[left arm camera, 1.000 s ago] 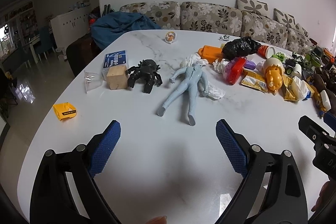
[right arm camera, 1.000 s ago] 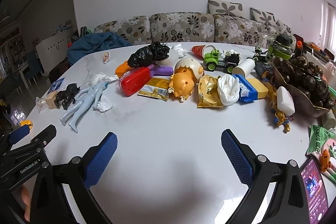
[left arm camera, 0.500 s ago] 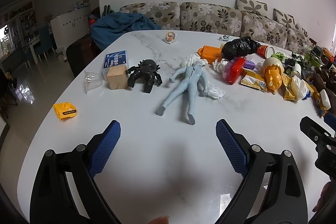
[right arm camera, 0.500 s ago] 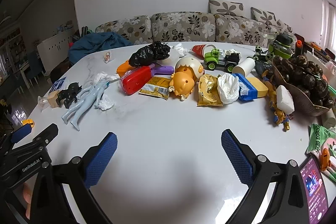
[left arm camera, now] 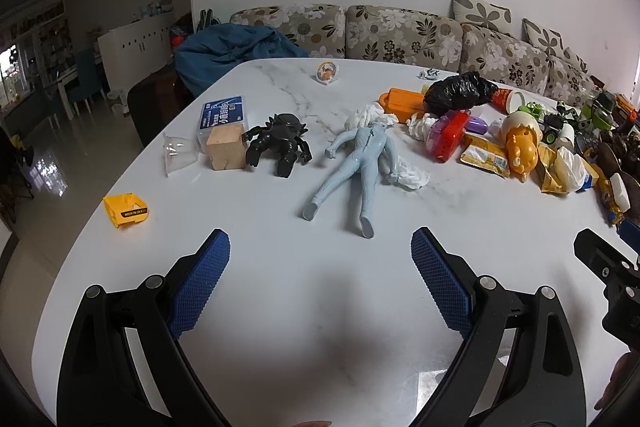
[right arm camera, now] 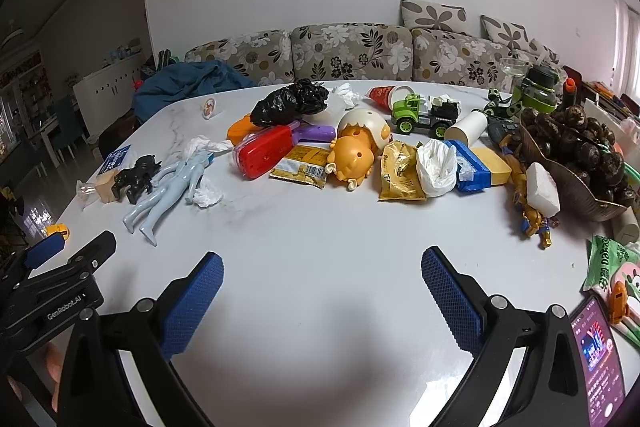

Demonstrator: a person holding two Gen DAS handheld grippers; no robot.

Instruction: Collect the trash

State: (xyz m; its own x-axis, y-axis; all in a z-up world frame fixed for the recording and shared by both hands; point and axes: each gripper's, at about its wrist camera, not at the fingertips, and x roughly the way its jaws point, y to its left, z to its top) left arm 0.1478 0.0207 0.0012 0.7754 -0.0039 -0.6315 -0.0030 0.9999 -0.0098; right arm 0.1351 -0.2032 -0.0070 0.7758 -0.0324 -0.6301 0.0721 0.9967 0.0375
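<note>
A crumpled black plastic bag [right arm camera: 294, 101] lies at the back of the white marble table [right arm camera: 320, 267], also seen as the black bag [left arm camera: 460, 93] in the left wrist view. Trash is scattered among toys: a yellow snack wrapper [right arm camera: 300, 169], a gold wrapper [right arm camera: 398, 173], a white crumpled bag [right arm camera: 438, 167], and white tissue [left arm camera: 408, 177] beside a pale blue doll [left arm camera: 360, 163]. My left gripper [left arm camera: 320, 279] is open over bare tabletop, short of the doll's feet. My right gripper [right arm camera: 322, 297] is open too, well in front of the wrappers, holding nothing.
Toys crowd the far side: a black figure [left arm camera: 280, 143], a red toy [right arm camera: 266, 151], an orange chick in an egg [right arm camera: 356, 151], a green truck [right arm camera: 424, 111]. A bowl of dark nuts [right arm camera: 576, 155] and a phone [right arm camera: 596, 343] sit right. A sofa [right arm camera: 360, 51] lies behind.
Both grippers have edged slightly back or upward, so the objects sit a touch lower in view. Both stay open and nothing on the table has moved.
</note>
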